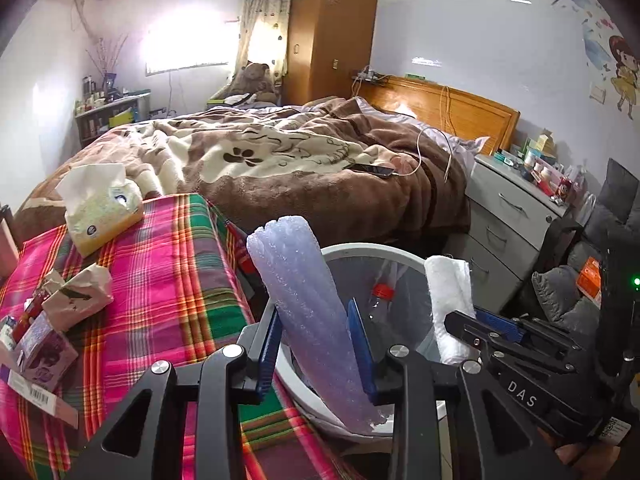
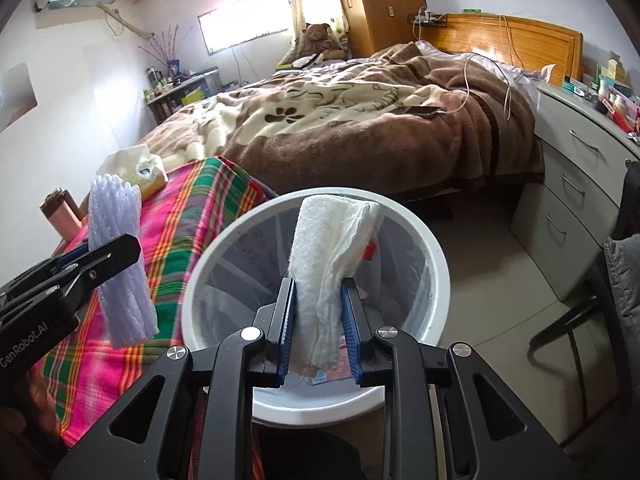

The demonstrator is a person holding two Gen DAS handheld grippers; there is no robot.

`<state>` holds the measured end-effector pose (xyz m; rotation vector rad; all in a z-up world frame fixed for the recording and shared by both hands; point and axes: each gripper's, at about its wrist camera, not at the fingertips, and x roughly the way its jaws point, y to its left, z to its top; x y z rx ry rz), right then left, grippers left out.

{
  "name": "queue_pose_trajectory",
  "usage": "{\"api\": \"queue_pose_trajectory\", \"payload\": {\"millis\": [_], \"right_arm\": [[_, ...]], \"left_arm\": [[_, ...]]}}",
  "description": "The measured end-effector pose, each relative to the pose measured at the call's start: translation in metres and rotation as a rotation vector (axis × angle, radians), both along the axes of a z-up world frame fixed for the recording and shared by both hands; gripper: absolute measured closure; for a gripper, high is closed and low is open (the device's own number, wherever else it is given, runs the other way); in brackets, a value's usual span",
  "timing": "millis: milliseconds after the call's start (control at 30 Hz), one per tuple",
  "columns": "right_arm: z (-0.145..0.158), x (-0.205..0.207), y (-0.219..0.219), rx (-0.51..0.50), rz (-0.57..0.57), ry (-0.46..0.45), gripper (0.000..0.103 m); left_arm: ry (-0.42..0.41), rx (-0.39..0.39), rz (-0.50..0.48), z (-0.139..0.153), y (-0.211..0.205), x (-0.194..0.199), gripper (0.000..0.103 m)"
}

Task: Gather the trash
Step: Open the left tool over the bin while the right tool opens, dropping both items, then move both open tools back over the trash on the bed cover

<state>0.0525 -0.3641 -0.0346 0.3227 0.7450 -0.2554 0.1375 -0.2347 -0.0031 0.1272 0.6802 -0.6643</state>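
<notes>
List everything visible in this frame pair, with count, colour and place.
foam sleeve: 1, pale lilac, in left gripper
cloth wad: 1, white, in right gripper over bin
bin: 1, white, floor beside table
bottle: 1, clear, red cap, inside bin
tissue packs: 2, yellow and beige, on plaid tablecloth
bed: 1, brown blanket, behind table
phone: 1, dark, on bed
drawer unit: 1, grey, right of bed
left gripper: black, shut
right gripper: black, shut

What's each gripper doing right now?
Left gripper: shut on the purple foam sleeve.
Right gripper: shut on the white cloth, over the bin.
</notes>
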Motion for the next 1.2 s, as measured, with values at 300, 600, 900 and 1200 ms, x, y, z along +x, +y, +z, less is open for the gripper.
{"api": "queue_pose_trajectory", "payload": {"millis": [300, 600, 900, 1200], "right_arm": [[-0.004, 0.003, -0.010, -0.003, -0.006, 0.024, 0.077], [-0.006, 0.005, -0.012, -0.002, 0.002, 0.039, 0.044], [0.000, 0.004, -0.007, -0.018, -0.004, 0.028, 0.044], [0.007, 0.006, 0.011, -0.018, 0.031, 0.000, 0.044]], "left_arm": [[0.033, 0.017, -0.012, -0.012, -0.013, 0.011, 0.067], [0.043, -0.002, 0.005, -0.014, -0.009, 0.016, 0.043], [0.046, -0.014, 0.019, -0.011, 0.006, 0.012, 0.042], [0.025, -0.016, 0.079, -0.004, 0.039, 0.009, 0.042]]}}
